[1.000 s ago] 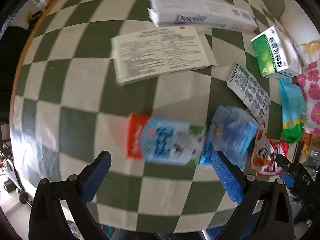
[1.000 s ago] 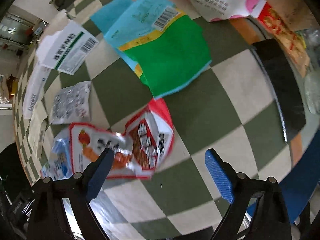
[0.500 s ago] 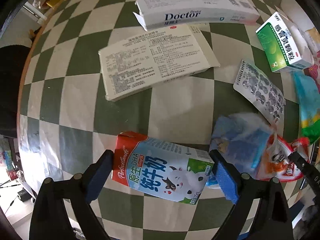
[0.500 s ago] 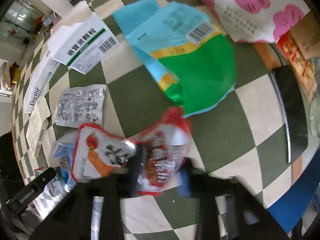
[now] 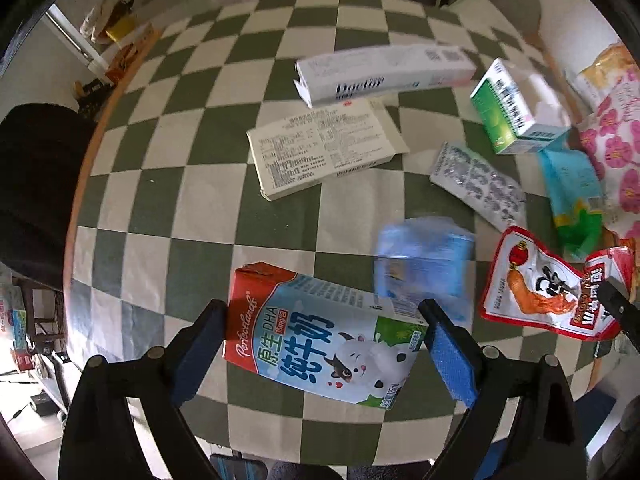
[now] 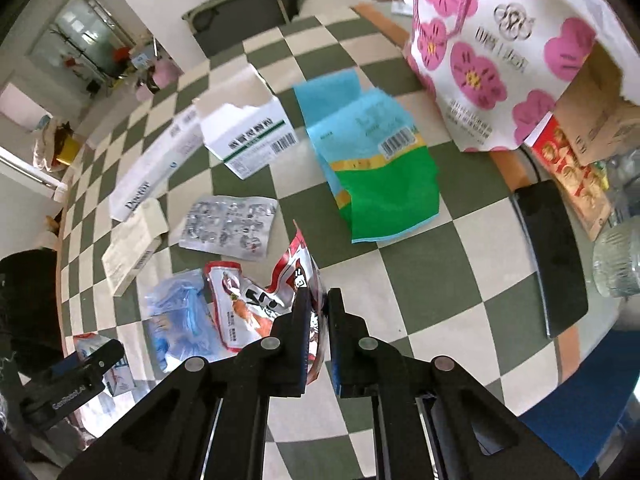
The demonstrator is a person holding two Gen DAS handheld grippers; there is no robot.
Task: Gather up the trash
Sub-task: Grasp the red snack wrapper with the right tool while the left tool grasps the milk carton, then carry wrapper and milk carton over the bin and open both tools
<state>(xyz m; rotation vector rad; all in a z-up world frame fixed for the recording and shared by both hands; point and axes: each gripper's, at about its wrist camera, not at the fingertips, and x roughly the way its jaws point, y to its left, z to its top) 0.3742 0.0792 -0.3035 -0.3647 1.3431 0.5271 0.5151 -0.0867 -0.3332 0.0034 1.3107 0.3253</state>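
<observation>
Between the left gripper fingers, L wrist view: milk carton lies flat on the checkered counter, long axis running left-right w/ red top end toward the left finger. Fingers spread wide, one at each end of the carton; can't tell if they touch it. Beyond: blue plastic bag, blister pack, flat white box, toothpaste box, green medicine box. Red snack wrapper sits right, edge under a black finger tip.

R wrist view: right gripper fingers pinched nearly together on the red snack wrapper, which stands crumpled, edge up, long axis running away left. This view adds a green-blue bag, pink flower bag, black tray; milk carton mostly hidden by the left gripper.
</observation>
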